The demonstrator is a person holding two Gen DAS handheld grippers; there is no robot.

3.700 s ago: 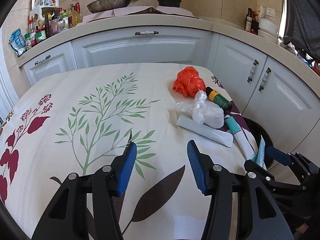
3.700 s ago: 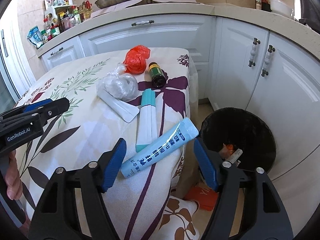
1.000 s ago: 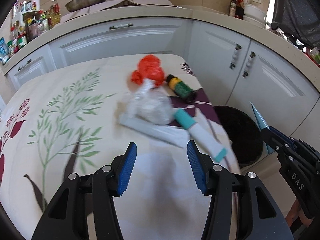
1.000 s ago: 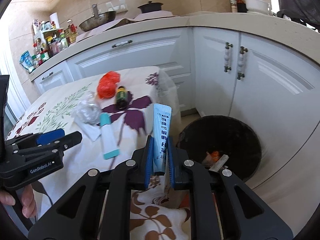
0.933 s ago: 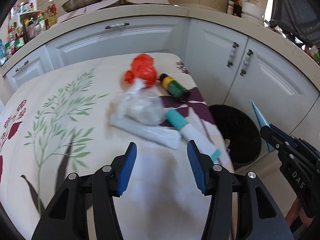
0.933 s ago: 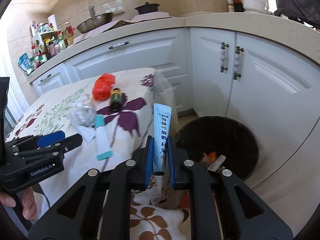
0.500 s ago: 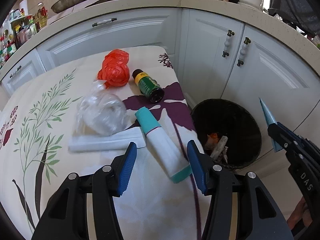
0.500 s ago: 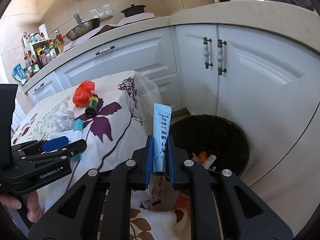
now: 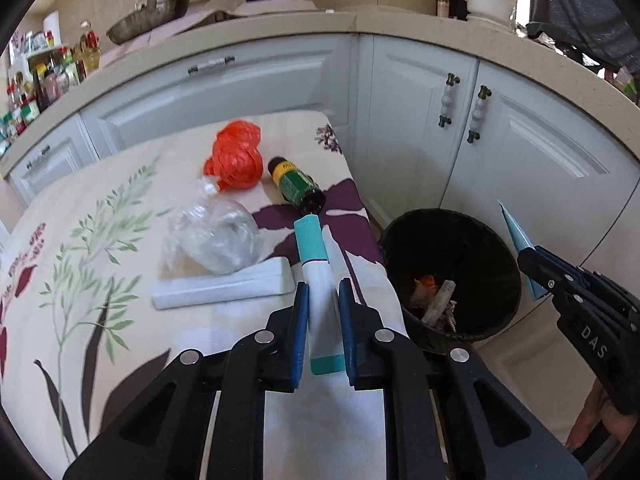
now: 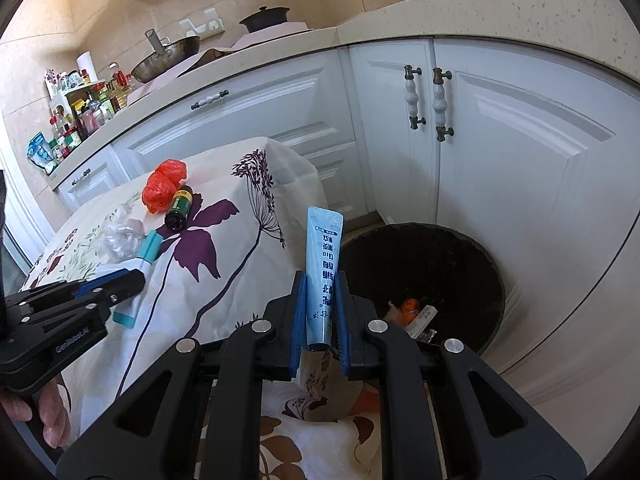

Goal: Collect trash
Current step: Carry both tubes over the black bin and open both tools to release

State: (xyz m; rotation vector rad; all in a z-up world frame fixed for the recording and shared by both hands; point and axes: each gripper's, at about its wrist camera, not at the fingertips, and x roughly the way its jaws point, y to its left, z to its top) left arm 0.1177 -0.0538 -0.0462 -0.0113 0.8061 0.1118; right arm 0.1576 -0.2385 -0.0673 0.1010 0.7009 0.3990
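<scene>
You are mid-collection with both hands loaded: your right gripper [image 10: 318, 312] is clamped on the blue tube [image 10: 323, 268], which stands upright beside the bin [image 10: 492, 276] rim, short of the opening. Your left gripper [image 9: 323, 320] has just been closing, and its jaws now sit against the white tube [image 9: 320, 280] with the teal cap, which lies on the table [image 9: 120, 320] near the bin-side edge. Next, I judge, you carry the blue tube over the bin and let go, then lift the white one across. Counted on the table: one white tube, one flat white packet [image 9: 222, 286], one clear bag [image 9: 214, 240], one orange bag [image 9: 236, 156], one bottle [image 9: 298, 190]. One bin, already holding some scraps.
</scene>
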